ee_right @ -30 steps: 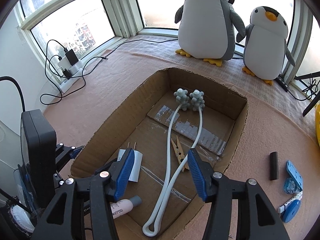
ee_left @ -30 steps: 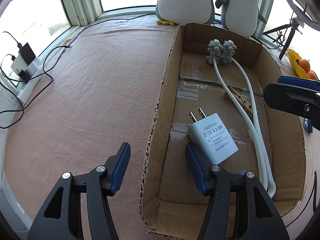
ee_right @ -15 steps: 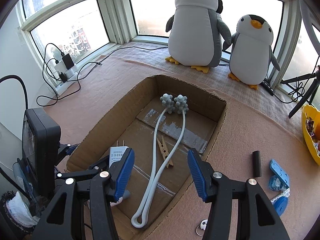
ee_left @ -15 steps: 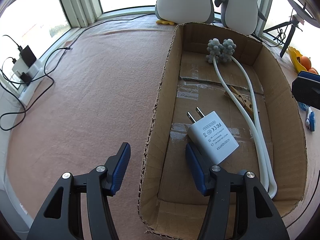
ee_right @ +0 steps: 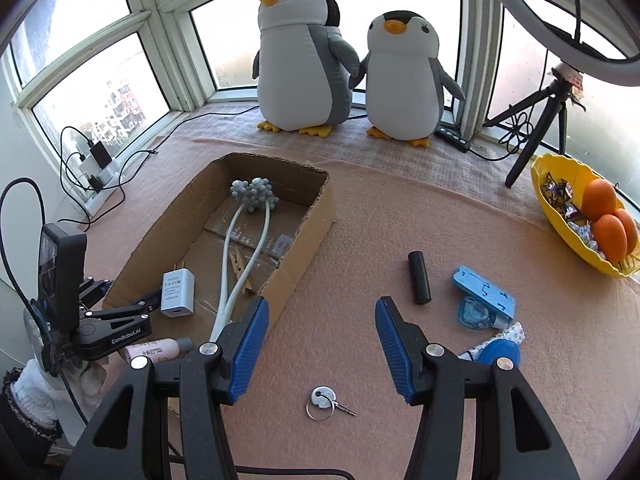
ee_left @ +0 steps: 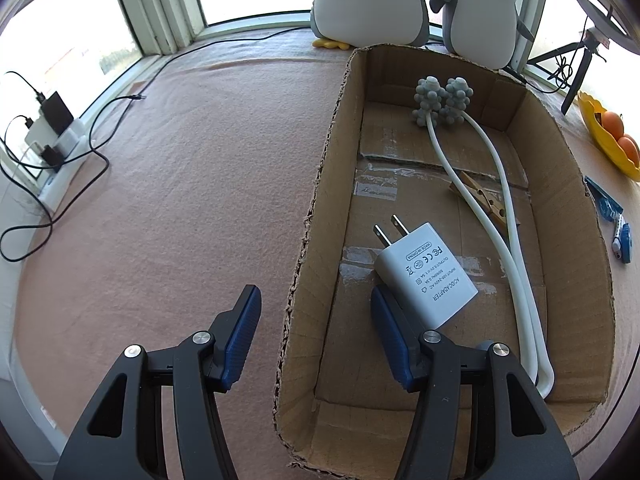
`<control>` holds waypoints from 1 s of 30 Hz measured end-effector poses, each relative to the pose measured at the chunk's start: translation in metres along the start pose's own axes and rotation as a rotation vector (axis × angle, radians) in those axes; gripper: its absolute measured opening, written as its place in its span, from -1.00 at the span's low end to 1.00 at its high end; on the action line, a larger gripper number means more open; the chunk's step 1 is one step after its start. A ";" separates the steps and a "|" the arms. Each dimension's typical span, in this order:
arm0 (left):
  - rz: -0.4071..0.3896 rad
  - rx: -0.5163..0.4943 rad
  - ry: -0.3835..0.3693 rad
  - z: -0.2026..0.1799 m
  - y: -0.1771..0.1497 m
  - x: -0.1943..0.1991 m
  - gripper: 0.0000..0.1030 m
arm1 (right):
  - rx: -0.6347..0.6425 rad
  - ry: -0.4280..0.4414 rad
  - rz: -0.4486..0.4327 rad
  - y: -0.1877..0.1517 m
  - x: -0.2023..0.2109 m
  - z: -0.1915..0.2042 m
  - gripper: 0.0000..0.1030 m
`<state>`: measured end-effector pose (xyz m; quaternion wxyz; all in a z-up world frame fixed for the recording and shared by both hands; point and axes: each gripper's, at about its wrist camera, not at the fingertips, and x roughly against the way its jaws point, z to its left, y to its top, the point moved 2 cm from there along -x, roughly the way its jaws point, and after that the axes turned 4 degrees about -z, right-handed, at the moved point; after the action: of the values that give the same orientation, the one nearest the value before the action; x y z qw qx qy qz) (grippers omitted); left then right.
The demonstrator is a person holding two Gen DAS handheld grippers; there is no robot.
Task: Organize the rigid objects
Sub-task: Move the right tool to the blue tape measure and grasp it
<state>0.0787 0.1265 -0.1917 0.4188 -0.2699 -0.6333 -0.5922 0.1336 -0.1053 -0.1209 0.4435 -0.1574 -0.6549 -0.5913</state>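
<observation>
A cardboard box (ee_left: 560,168) (ee_right: 312,216) lies on the pink cloth. It holds a white power adapter (ee_left: 424,276) (ee_right: 178,290), a white massager with grey knobbed heads (ee_left: 440,100) (ee_right: 254,196), a wooden clothespin (ee_left: 486,200) (ee_right: 240,266) and a small pink bottle (ee_right: 156,350). My left gripper (ee_left: 316,332) is open, straddling the box's left wall, one finger beside the adapter. My right gripper (ee_right: 322,344) is open and empty above the cloth, right of the box. A key on a ring (ee_right: 324,400) lies just below it. A black cylinder (ee_right: 419,277) lies ahead, to the right.
A blue flat item (ee_right: 484,290), a blue round case (ee_right: 474,314) and a blue tape measure (ee_right: 500,352) lie right of the cylinder. A yellow bowl of oranges (ee_right: 560,184) is at the far right. Two plush penguins (ee_right: 304,60) and a tripod (ee_right: 536,136) stand at the back.
My right gripper has swung right, from over the box to over the cloth with the key and cylinder. My left gripper has stayed put.
</observation>
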 end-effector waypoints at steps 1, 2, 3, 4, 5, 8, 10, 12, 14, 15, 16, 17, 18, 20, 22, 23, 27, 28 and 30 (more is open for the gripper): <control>0.000 0.000 0.000 0.000 0.000 0.000 0.12 | -0.015 -0.012 -0.001 -0.002 0.003 -0.009 -0.01; 0.000 0.000 0.000 0.000 0.000 0.000 0.12 | -0.030 -0.024 -0.001 -0.005 0.005 -0.019 -0.01; 0.000 0.000 0.000 0.001 0.000 0.000 0.12 | -0.044 -0.036 0.002 -0.007 0.007 -0.028 -0.01; 0.000 0.001 0.000 0.000 0.000 0.000 0.12 | -0.061 -0.051 0.006 -0.010 0.009 -0.039 -0.01; 0.000 0.001 0.000 0.000 0.000 0.000 0.12 | -0.081 -0.065 0.010 -0.012 0.011 -0.050 -0.01; 0.000 0.001 0.000 0.000 0.000 0.000 0.12 | -0.136 -0.106 0.026 -0.023 0.014 -0.082 -0.01; 0.000 0.001 0.000 0.000 0.000 0.000 0.12 | -0.162 -0.130 0.042 -0.031 0.014 -0.101 -0.01; 0.000 0.000 0.001 0.000 0.000 0.000 0.12 | -0.174 -0.142 0.057 -0.039 0.013 -0.115 -0.01; 0.001 0.000 0.001 0.000 0.000 0.000 0.12 | -0.172 -0.161 0.078 -0.047 0.009 -0.124 -0.01; 0.001 0.000 0.001 0.000 0.000 0.000 0.12 | -0.167 -0.165 0.089 -0.051 0.007 -0.127 -0.01; 0.001 0.000 0.001 0.001 0.000 0.001 0.12 | -0.164 -0.170 0.100 -0.055 0.003 -0.129 -0.01; 0.001 -0.001 0.001 0.000 0.000 0.000 0.13 | -0.163 -0.170 0.111 -0.058 0.000 -0.131 -0.01; 0.001 -0.002 0.002 0.000 -0.001 0.000 0.12 | -0.170 -0.162 0.122 -0.060 -0.003 -0.133 -0.01; 0.001 -0.001 0.002 0.001 -0.001 0.000 0.12 | -0.216 -0.135 0.125 -0.064 -0.007 -0.138 -0.01; 0.001 -0.002 0.003 0.001 -0.001 0.000 0.12 | -0.270 -0.126 0.122 -0.063 -0.010 -0.144 -0.01; 0.001 -0.002 0.003 0.001 -0.001 0.001 0.13 | -0.291 -0.125 0.122 -0.062 -0.012 -0.147 -0.01; 0.002 0.000 0.002 0.001 -0.001 0.000 0.13 | -0.304 -0.151 0.129 -0.052 -0.025 -0.148 -0.01; 0.002 0.000 0.002 0.002 -0.001 0.000 0.13 | -0.306 -0.155 0.133 -0.050 -0.028 -0.148 -0.01; 0.002 0.001 0.002 0.002 0.000 0.000 0.13 | -0.313 -0.167 0.143 -0.048 -0.035 -0.149 -0.01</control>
<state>0.0779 0.1285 -0.1917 0.4199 -0.2698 -0.6331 -0.5917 0.1765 -0.2425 -0.1919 0.3987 -0.3191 -0.5766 -0.6377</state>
